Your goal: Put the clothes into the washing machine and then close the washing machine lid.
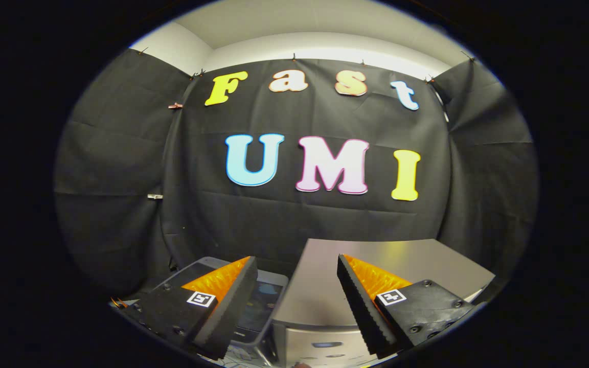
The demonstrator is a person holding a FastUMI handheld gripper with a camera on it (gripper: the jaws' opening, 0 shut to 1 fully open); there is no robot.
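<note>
My gripper [297,266] is held high and stands open, with nothing between its fingers. Below and beyond the left finger [223,301] sits the washing machine [261,301], a grey top-loader with a dark lid panel, partly hidden by that finger. I cannot tell whether its lid is up or down. No clothes are in sight.
A grey box-shaped unit [376,255] with a flat shiny top stands to the right of the washing machine, under the right finger [363,301]. The black cloth wall closes the booth on the back and both sides.
</note>
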